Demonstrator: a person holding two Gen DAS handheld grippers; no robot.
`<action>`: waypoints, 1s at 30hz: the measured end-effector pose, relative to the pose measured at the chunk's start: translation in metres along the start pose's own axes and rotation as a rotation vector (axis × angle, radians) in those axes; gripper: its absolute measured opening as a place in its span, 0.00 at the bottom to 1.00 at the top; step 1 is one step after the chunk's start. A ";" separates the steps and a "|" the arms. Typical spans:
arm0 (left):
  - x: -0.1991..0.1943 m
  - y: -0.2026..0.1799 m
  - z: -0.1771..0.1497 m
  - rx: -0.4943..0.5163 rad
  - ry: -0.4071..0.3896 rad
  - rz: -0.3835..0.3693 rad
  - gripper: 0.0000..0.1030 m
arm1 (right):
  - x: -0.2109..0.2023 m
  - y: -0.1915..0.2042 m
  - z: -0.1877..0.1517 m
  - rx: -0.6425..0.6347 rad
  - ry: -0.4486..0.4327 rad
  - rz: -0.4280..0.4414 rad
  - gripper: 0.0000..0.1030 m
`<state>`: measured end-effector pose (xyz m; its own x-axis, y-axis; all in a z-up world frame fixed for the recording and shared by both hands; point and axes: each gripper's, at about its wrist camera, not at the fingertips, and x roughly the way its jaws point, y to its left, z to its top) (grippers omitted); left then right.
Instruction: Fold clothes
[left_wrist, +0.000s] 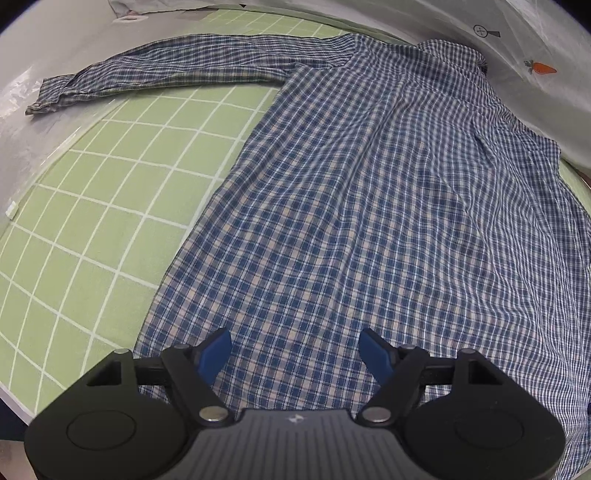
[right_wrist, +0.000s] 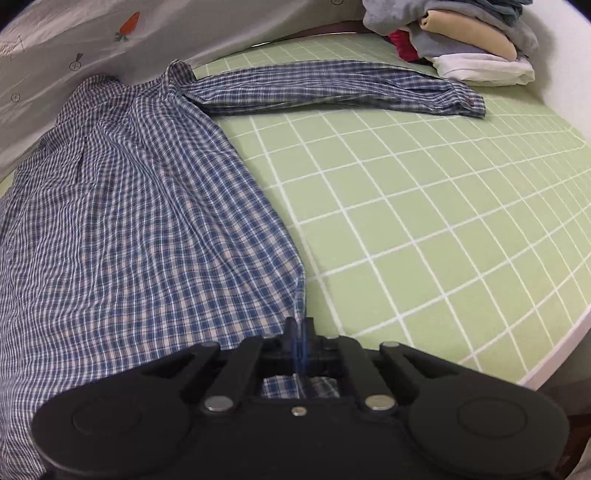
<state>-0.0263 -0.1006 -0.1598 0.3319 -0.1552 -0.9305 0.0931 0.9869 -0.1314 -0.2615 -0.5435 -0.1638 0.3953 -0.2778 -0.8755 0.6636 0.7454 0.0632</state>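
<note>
1. My left gripper (left_wrist: 295, 350) stood wide open, blue pads (left_wrist: 216, 354) apart, empty above the plaid shirt (left_wrist: 351, 221) hem.
2. My right gripper (right_wrist: 300, 332) was pinched tight on the shirt's near corner, at 6 o'clock in its view.
3. The shirt lay spread flat on the green grid mat (right_wrist: 424, 221), sleeves (right_wrist: 332, 86) out sideways.
4. A stack of folded clothes (right_wrist: 461, 40) sat at 1 o'clock.

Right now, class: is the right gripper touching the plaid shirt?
Touching. In the right wrist view, the right gripper has its jaws shut on the plaid shirt at its bottom corner, with cloth pinched between them.
</note>
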 end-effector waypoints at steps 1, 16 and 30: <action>0.000 0.000 0.000 -0.001 0.001 0.002 0.75 | 0.001 0.000 0.002 -0.009 0.001 0.000 0.28; 0.024 -0.065 0.051 0.039 -0.055 0.000 0.85 | 0.025 -0.041 0.070 0.176 -0.121 -0.016 0.91; 0.075 -0.132 0.112 0.171 -0.044 0.045 0.92 | 0.104 -0.120 0.184 0.347 -0.198 -0.202 0.97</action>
<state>0.0915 -0.2475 -0.1736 0.3795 -0.1169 -0.9178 0.2348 0.9717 -0.0267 -0.1831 -0.7731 -0.1742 0.3269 -0.5328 -0.7806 0.9007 0.4257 0.0866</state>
